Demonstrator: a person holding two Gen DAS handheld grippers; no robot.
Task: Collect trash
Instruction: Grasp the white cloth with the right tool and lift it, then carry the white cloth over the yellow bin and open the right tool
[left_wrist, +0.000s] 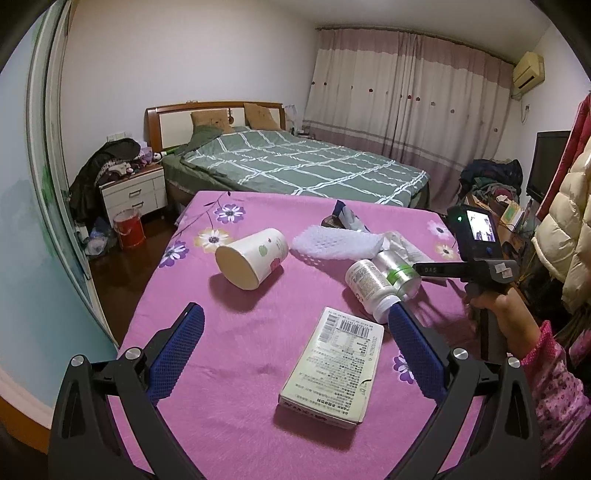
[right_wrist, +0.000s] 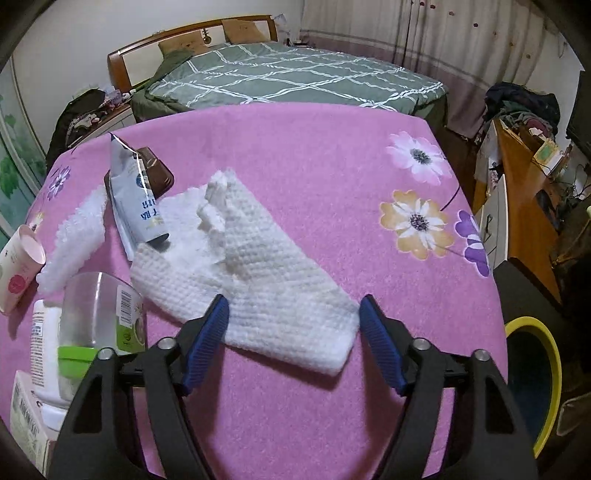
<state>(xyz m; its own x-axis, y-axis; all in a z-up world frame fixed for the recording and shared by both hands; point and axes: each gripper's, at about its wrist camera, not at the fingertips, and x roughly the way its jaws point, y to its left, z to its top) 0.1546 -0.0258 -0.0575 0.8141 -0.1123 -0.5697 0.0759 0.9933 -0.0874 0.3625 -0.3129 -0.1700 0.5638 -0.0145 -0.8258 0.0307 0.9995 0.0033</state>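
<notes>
Trash lies on a pink flowered tablecloth (left_wrist: 240, 354). In the left wrist view my left gripper (left_wrist: 295, 325) is open above a flat white carton (left_wrist: 334, 365), with a paper cup (left_wrist: 253, 256) on its side, a white pill bottle (left_wrist: 369, 288), a clear bottle with a green band (left_wrist: 399, 267) and a white foam sheet (left_wrist: 336, 243) beyond. In the right wrist view my right gripper (right_wrist: 293, 314) is open, its fingers on either side of the near end of a white paper towel (right_wrist: 258, 266). A blue-white wrapper (right_wrist: 138, 199) lies on the towel's far left.
A yellow-rimmed bin (right_wrist: 532, 376) stands on the floor right of the table. A wooden desk (right_wrist: 524, 206) with clutter is at far right. A green bed (left_wrist: 295, 162) lies behind the table; a red bucket (left_wrist: 128, 229) is by the nightstand (left_wrist: 135, 194).
</notes>
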